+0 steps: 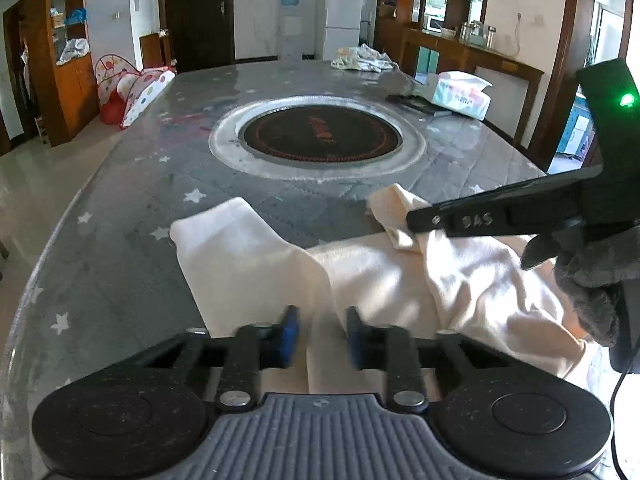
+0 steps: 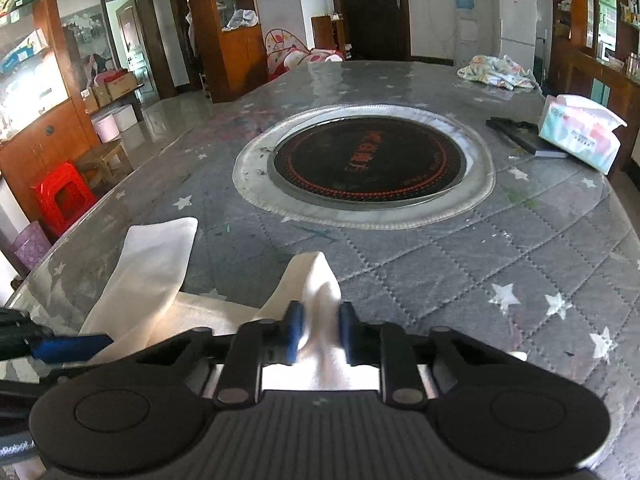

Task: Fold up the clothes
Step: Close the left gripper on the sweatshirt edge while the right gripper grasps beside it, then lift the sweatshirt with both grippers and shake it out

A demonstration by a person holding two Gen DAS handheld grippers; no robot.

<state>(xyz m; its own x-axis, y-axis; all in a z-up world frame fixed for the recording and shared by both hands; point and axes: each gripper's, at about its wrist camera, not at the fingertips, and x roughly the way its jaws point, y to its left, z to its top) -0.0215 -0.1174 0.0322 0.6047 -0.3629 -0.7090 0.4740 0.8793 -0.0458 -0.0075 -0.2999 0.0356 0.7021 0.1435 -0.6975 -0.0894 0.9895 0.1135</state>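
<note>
Cream garment (image 1: pixel 384 280) spread on near edge of grey star-patterned table (image 1: pixel 132 216), left gripper (image 1: pixel 322 336) clamped on its hem, right gripper (image 2: pixel 320 330) pinching a raised sleeve fold, tissue pack (image 2: pixel 580 136) well beyond.

- I see the garment (image 1: pixel 400 276) in plain cream white.
- The desk (image 2: pixel 460 264) cover is grey, quilted in diamonds, with white stars.
- The round cooktop (image 2: pixel 370 160) is black with red dots and letters.
- My tools have blue pads (image 2: pixel 295 332) on black arms.
</note>
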